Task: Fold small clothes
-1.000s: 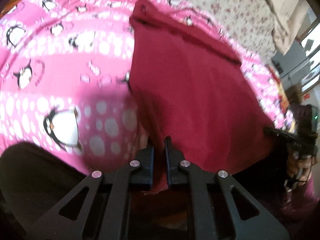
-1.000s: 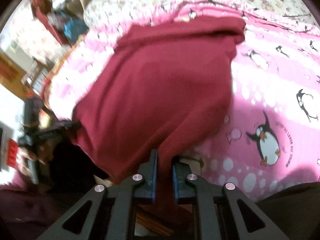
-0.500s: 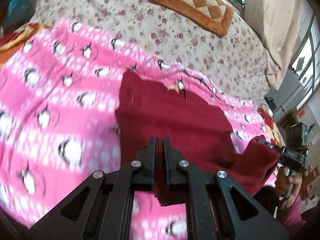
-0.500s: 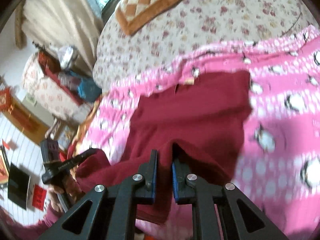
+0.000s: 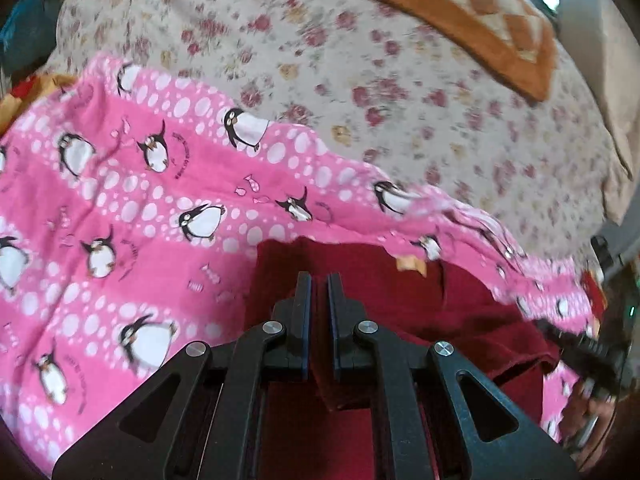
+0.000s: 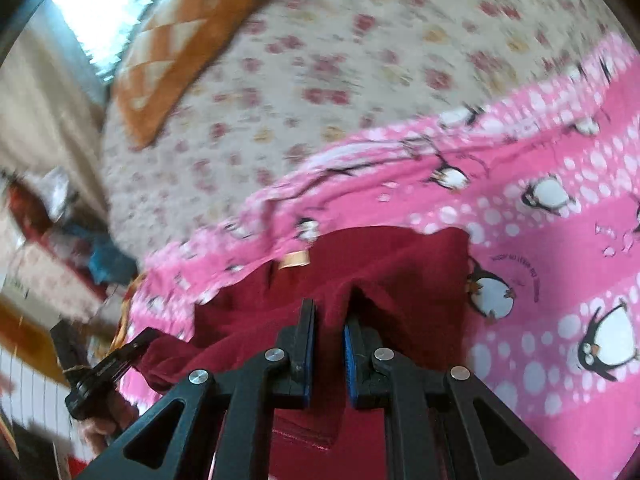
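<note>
A dark red garment point(image 5: 400, 296) lies on a pink penguin blanket point(image 5: 132, 200), with a tan label near its far edge. My left gripper point(image 5: 319, 280) is shut on the near edge of the garment, which is doubled over towards the far edge. In the right wrist view the same garment point(image 6: 400, 280) shows, and my right gripper point(image 6: 330, 310) is shut on a fold of it. The garment's near part is hidden under both grippers. The other gripper shows at the right edge of the left wrist view point(image 5: 592, 348) and at lower left of the right wrist view point(image 6: 104, 368).
The pink blanket point(image 6: 560, 240) lies over a floral bedspread point(image 5: 400, 80). An orange checked cushion point(image 5: 480, 12) lies at the far side of the bed. Clutter and furniture point(image 6: 60, 240) stand beside the bed at the left of the right wrist view.
Both grippers have carried the near edge of the red garment forward over itself towards its far edge. The garment now looks much shorter in both views.
</note>
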`<state>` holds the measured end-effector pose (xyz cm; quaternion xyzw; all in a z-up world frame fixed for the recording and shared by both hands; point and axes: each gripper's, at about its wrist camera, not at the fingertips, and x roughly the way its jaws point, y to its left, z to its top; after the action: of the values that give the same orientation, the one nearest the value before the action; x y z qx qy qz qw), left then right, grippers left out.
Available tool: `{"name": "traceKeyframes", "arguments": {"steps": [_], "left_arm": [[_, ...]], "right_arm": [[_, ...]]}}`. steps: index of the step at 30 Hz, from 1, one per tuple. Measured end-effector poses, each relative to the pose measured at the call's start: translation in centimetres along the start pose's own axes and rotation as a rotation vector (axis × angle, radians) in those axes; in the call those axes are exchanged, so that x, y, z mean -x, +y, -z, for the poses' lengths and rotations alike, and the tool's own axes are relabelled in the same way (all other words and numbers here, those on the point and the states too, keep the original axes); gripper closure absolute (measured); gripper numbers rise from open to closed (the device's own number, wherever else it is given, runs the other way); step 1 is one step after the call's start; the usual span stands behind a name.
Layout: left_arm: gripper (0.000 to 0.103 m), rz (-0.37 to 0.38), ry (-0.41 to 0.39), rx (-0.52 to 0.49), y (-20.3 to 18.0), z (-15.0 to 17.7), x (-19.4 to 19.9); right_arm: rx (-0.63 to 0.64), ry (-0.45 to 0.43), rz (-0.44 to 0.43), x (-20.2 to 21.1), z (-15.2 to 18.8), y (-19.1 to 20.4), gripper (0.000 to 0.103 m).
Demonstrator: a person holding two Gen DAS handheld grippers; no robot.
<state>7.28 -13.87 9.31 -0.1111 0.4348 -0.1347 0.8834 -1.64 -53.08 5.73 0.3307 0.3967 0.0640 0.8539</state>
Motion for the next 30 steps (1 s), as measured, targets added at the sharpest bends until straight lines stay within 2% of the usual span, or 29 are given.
{"name": "traceKeyframes", "arguments": {"steps": [1,2,3,4,5,6,7,8,11,15,19,20,22,24,26,28,30], "left_arm": [[0.097,0.003,0.008,0.004,0.1,-0.4,-0.8],[0.097,-0.001,0.009,0.006,0.1,-0.6,-1.2],[0.096,-0.014,0.0,0.006,0.2,-0.8,-1.4],[0.094,-0.017,-0.014,0.002,0.3,-1.1,-1.5],[0.082,-0.01,-0.022,0.001,0.5,-1.4,-1.5],[0.071,0.01,-0.024,0.007,0.8,-1.6,-1.2],[0.05,0.03,-0.024,0.018,1.1,-1.7,-0.8],[0.044,0.046,-0.028,0.026,1.2,-1.6,-0.4],[0.043,0.051,-0.035,-0.005,0.7,-1.0,0.7],[0.043,-0.015,0.05,-0.065,-0.2,0.9,-0.6],[0.043,-0.174,0.196,-0.107,0.5,3.2,-5.4],[0.04,-0.169,0.207,-0.093,0.9,3.5,-6.0],[0.039,-0.129,0.198,-0.043,2.0,3.5,-6.2],[0.039,-0.108,0.195,-0.022,2.3,3.2,-5.5],[0.04,-0.121,0.165,-0.038,2.4,2.9,-4.5],[0.039,-0.124,0.138,-0.056,2.2,2.5,-3.6],[0.039,-0.109,0.122,-0.041,2.3,1.9,-3.3]], "right_arm": [[-0.017,0.004,0.016,-0.8,-0.2,-0.6,0.09],[-0.026,-0.003,0.027,-1.1,-0.3,-1.1,0.08],[-0.034,-0.02,0.029,-0.9,-0.4,-1.4,0.059],[-0.043,-0.053,0.037,-0.4,-0.5,-1.9,0.045],[-0.06,-0.097,0.045,0.5,-0.7,-2.3,0.033],[-0.071,-0.125,0.044,1.2,-0.9,-2.6,0.033],[-0.073,-0.134,0.035,1.9,-1.1,-2.7,0.033],[-0.063,-0.127,0.014,2.6,-1.2,-2.6,0.033],[0.053,-0.105,-0.012,3.3,-0.8,-0.4,0.037],[0.24,0.026,0.083,-1.2,0.4,3.4,0.037],[0.27,0.119,0.264,-6.9,0.3,1.8,0.037],[0.259,0.135,0.272,-7.8,0.1,1.3,0.038],[0.247,0.128,0.269,-8.1,-0.5,1.0,0.039],[0.241,0.1,0.236,-6.4,-0.8,1.5,0.039],[0.255,0.052,0.225,-4.4,-1.1,1.8,0.039],[0.281,0.002,0.273,-2.4,-1.3,1.8,0.036],[0.3,0.004,0.315,-2.2,-1.7,1.8,0.036]]}}
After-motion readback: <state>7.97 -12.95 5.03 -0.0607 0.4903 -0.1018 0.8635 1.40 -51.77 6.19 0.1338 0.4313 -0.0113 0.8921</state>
